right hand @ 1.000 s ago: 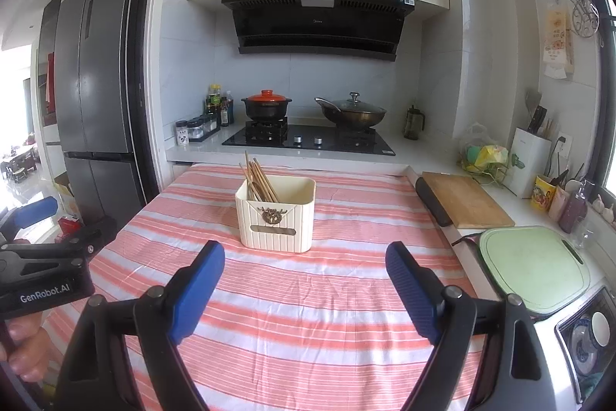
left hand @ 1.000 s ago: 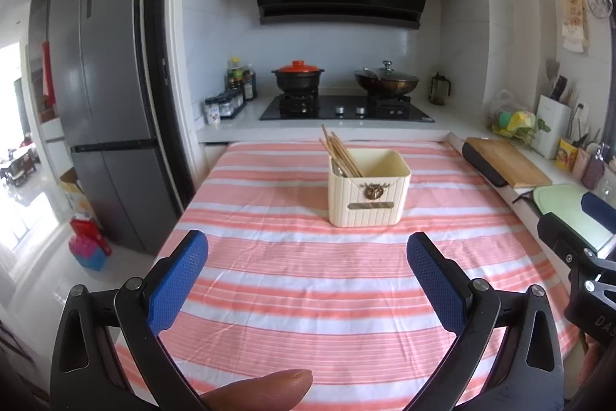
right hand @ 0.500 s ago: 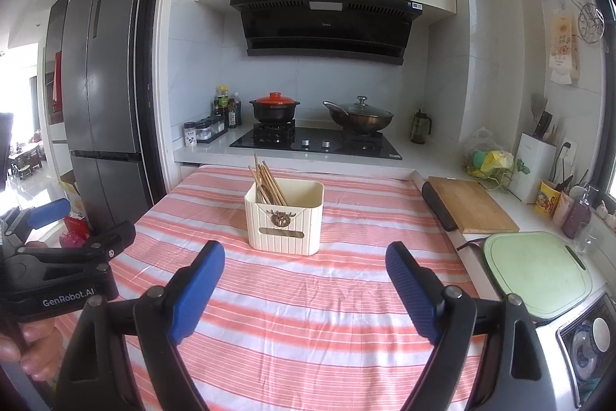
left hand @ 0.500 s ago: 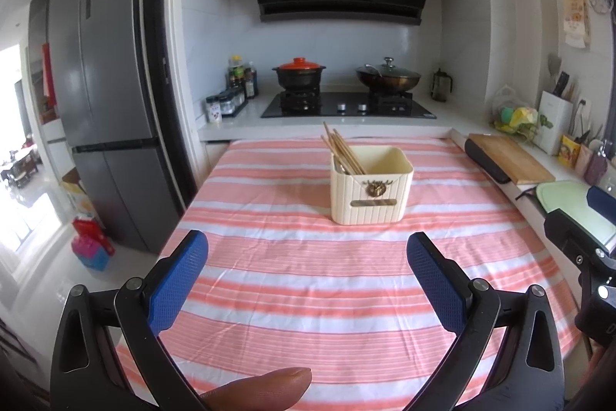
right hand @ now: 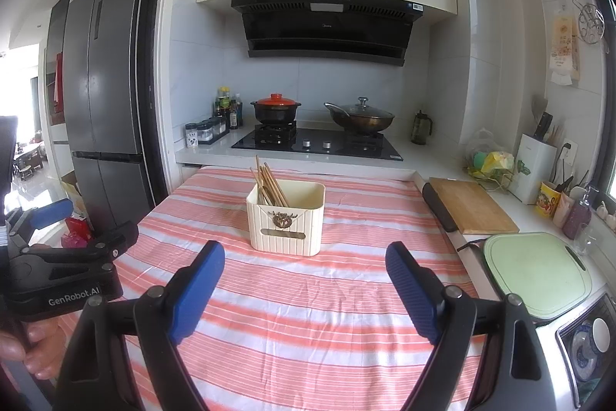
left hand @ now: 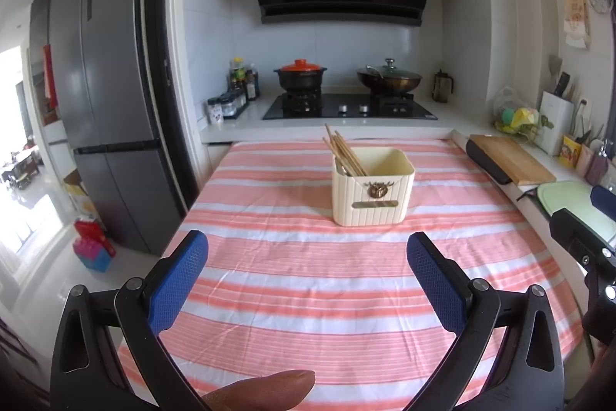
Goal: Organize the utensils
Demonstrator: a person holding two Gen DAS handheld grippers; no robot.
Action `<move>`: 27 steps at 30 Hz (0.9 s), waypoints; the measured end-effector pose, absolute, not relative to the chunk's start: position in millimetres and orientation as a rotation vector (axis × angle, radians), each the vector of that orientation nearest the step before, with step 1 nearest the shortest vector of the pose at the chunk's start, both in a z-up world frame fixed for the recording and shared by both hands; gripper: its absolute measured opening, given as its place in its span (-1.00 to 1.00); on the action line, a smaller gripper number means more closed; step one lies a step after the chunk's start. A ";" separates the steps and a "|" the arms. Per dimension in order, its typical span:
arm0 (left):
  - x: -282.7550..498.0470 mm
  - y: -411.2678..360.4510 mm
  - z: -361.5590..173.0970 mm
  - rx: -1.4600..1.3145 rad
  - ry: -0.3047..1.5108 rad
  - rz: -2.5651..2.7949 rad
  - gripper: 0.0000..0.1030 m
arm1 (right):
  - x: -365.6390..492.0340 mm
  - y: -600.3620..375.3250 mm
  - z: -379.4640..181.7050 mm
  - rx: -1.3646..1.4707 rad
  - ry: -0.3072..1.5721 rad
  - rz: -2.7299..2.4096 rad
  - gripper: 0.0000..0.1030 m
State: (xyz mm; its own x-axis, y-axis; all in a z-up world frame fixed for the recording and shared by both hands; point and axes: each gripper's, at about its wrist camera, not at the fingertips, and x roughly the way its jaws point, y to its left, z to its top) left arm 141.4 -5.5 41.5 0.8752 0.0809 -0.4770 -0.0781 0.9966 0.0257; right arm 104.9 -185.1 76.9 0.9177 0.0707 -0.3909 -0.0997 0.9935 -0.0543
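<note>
From the left wrist view, the left gripper hovers over the striped cloth with its blue pads spread wide and nothing between them. The holder, a cream ribbed box with a small emblem on its front, stands upright on the cloth straight ahead and a little to the right of the gap, well apart from the pads. A bundle of chopsticks sits in its left half, long axes leaning up and away to the left, tips above the rim; a grey utensil may lie beside them, too small to tell. Part of the right gripper shows at the right edge. From the right wrist view, the right gripper also stands wide apart and empty. Here the holder sits ahead, just left of the gap's centre and, by its look, nearer to these pads than to the left pair, though not touching. The chopsticks lean left again. No loose utensil shows on the cloth, so the task looks largely done or a next piece lies out of view. Any reach toward the holder favours the right hand, approaching straight forward.
</note>
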 end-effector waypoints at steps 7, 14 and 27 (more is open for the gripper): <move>141.8 -6.3 40.9 0.011 0.503 0.075 0.99 | 101.6 -183.0 76.5 -0.074 0.399 0.098 0.70; 140.6 -6.3 40.2 0.011 0.503 0.073 0.99 | 99.2 -183.0 76.1 -0.073 0.401 0.101 0.70; 139.2 -8.3 40.7 0.008 0.506 0.070 0.99 | 98.4 -183.5 75.4 -0.073 0.411 0.106 0.70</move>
State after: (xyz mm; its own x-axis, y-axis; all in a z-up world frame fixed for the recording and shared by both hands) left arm 139.2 -8.3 40.7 0.8724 0.0690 -0.4839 -0.0649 0.9976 0.0252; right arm 98.4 -183.5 75.4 0.9113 0.0875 -0.4023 -0.1171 0.9919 -0.0496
